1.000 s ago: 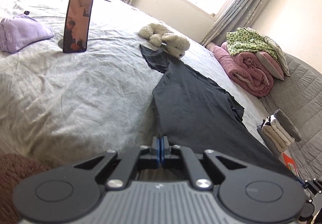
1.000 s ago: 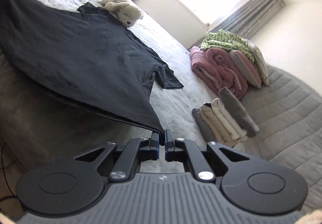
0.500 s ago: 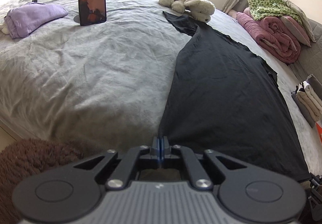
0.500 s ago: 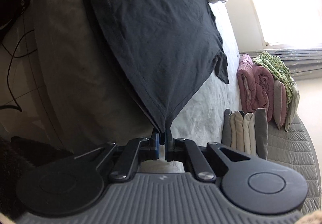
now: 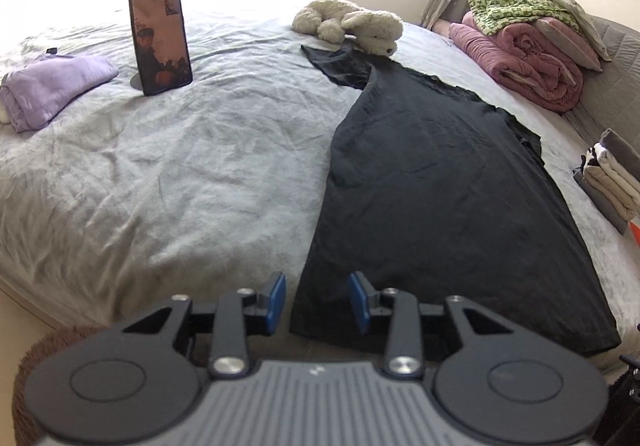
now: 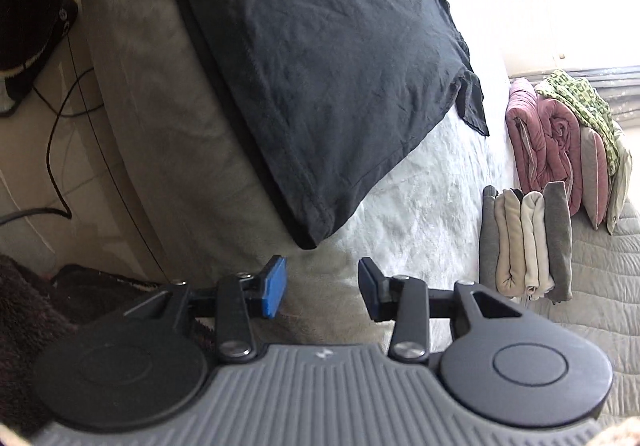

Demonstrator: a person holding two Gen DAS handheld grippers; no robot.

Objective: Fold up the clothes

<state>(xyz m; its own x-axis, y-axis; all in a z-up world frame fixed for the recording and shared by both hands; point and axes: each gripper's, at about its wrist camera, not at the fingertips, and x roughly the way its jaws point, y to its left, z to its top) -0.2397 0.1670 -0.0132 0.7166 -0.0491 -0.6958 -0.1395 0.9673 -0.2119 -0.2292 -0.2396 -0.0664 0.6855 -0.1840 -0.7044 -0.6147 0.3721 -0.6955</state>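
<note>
In the left wrist view, the left gripper (image 5: 318,302) hovers at the near edge of the bed (image 5: 168,181), its jaws opening with the blue pads (image 5: 277,296) standing apart. The bottom-left corner of the black T-shirt (image 5: 432,189) lies in the gap between them, but neither pad presses on the cloth. The shirt is spread flat across the grey bedspread, hem toward the camera, one sleeve reaching up toward a white plush toy (image 5: 352,27) that lies just beyond it. To the left a phone (image 5: 160,35) stands upright on a small stand, and further left sits a folded lilac garment (image 5: 52,89). At the right edge are a stack of folded clothes (image 5: 612,177) and, beyond it, a rolled pink blanket (image 5: 524,61) with a green patterned cloth (image 5: 516,3) on top.

In the right wrist view, the picture is rolled sideways. The right gripper (image 6: 322,292) has its jaws opening too, and nothing lies between them: the shirt's bottom-right corner (image 6: 316,234) rests on the bed's edge just ahead of the fingertips, apart from both pads. The black T-shirt (image 6: 320,57) stretches away from there over the bed. The folded clothes (image 6: 524,242) stand on end to the right, with the pink blanket (image 6: 548,141) behind them. On the left, a black cable (image 6: 60,133) runs over the floor beside the bed.
</note>
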